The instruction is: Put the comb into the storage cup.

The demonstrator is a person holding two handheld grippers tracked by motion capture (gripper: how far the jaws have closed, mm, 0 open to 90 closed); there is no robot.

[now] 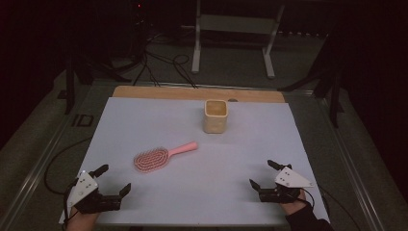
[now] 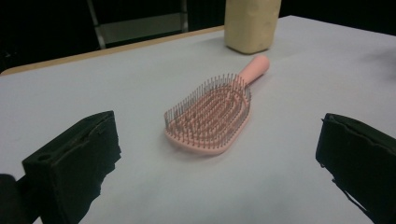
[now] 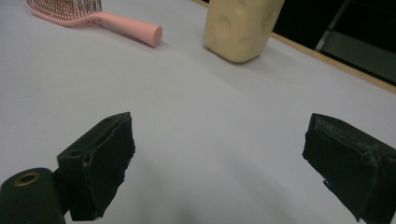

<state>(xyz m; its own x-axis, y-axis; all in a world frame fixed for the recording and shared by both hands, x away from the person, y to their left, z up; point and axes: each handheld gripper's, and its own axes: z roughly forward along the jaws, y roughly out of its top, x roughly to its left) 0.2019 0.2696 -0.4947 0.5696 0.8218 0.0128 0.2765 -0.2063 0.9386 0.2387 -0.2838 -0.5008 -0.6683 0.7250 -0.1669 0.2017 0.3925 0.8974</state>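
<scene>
Here both grippers rest low at the near edge of the white mat, one toward each near corner, and neither holds anything. The left gripper has its jaws spread wide and empty; in its own view the two black jaws frame the pink hairbrush with bare mat between. The right gripper is likewise spread wide with nothing between the jaws, and it looks across bare mat toward the cream cup

The hairbrush lies bristles up left of the mat's middle, its head toward the near left corner and its handle slanting away to the right, well apart from the cup that stands upright near the middle of the far edge. The left gripper is the nearer of the two to the brush

Judging from this layout, the likely work is picking up the brush, perhaps to stand it in the cup. To do that well, the left gripper should go past the bristled head and close across the slim handle, jaws square to its length, since the bristles would give a springy, slipping hold. A grip close to where handle meets head should keep the brush from tipping, and the jaws should come low enough to pinch the sides without scraping the mat
</scene>
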